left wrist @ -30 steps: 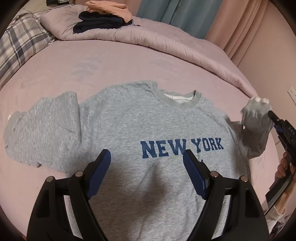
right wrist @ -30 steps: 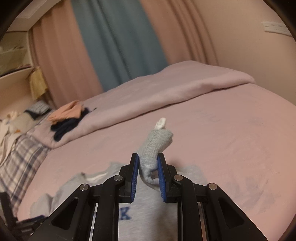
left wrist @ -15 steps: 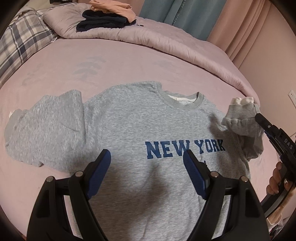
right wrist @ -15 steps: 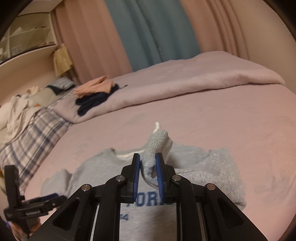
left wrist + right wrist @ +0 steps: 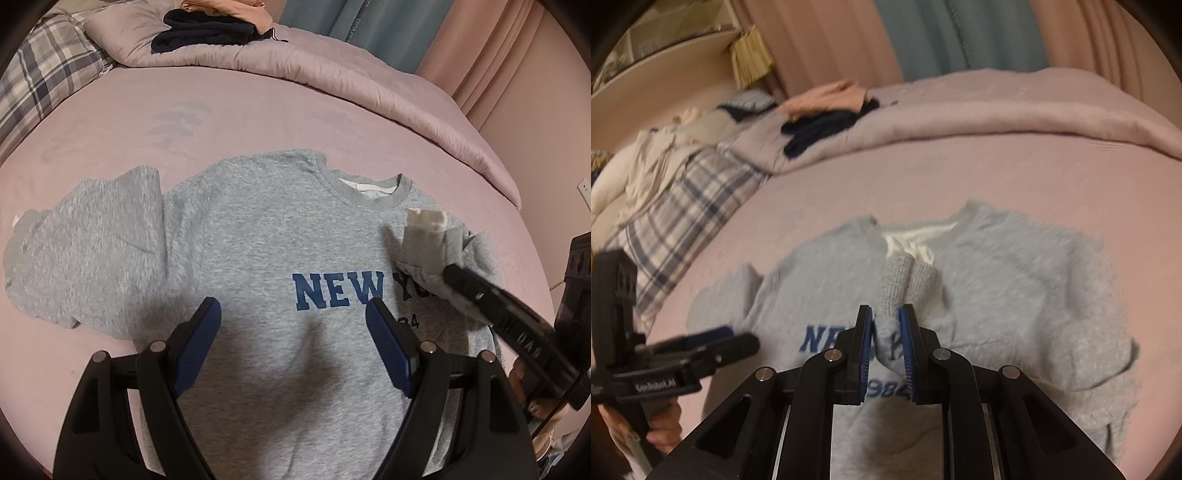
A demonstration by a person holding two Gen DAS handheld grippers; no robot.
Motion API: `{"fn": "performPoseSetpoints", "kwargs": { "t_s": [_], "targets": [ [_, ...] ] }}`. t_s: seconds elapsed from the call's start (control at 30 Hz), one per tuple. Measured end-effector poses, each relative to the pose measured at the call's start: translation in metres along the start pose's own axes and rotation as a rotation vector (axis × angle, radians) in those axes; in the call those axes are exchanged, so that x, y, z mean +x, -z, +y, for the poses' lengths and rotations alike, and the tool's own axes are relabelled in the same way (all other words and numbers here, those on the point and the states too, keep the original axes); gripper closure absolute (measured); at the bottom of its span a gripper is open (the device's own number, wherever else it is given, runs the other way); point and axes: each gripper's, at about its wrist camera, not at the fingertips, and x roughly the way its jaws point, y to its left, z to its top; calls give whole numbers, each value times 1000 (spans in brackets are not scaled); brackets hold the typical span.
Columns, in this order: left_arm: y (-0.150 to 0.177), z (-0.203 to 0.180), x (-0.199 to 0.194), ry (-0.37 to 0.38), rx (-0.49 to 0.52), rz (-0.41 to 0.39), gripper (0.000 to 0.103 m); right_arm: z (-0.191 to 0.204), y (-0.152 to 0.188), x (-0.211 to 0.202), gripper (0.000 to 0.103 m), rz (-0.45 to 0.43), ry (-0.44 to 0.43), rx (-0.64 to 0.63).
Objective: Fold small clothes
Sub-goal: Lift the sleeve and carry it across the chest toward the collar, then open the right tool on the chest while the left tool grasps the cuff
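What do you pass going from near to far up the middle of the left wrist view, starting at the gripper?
Left gripper, open over the sweatshirt → gray sweatshirt lying flat → bare pink sheet → rolled-back pink comforter → dark folded clothes on top of it.

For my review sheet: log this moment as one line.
step: sleeve fold-in | right gripper: shut on sleeve cuff, over chest | left gripper: open, empty, above sweatshirt | bed
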Motion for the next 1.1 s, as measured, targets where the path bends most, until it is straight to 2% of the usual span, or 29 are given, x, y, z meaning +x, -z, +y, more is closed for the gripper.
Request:
{"fn": "performPoseSetpoints", "kwargs": {
  "t_s": [0.2, 0.47, 0.57, 0.6, 0.67, 0.7, 0.73, 0.8, 0.9, 1.03, 1.1],
  "targets": [
    [1, 1, 2, -1, 1, 7, 22, 7, 9, 15, 86, 98, -36, 1],
    [2, 0, 6, 10, 5, 21, 22, 9, 19, 28, 86, 218, -37, 19],
    [1, -2, 8, 29, 0, 26, 21, 2, 16, 20, 84, 225, -56, 53],
    [0, -3, 8, 37, -2, 28, 20, -2, 13, 15, 80, 218, -64, 69],
    [-2, -7, 9, 54, -4, 39, 17, -14, 6, 1, 63, 182, -59, 104],
    [-3, -9, 10, 64, -4, 42, 17, -22, 1, -11, 50, 143, -46, 124],
    [-4, -12, 10, 76, -3, 42, 17, -29, -2, -21, 45, 108, -34, 141],
    [-6, -19, 10, 92, 8, 37, 15, -47, -9, -42, 44, 40, -23, 191],
    [-10, -32, 17, 108, 31, 39, 14, -72, -13, -61, 44, -15, -19, 260],
    [-17, -43, 42, 142, 19, 90, 14, -96, -10, -69, 44, -51, 124, 299],
    [-22, -48, 56, 154, 16, 102, 14, -108, -8, -66, 44, -48, 152, 318]
  ]
}}
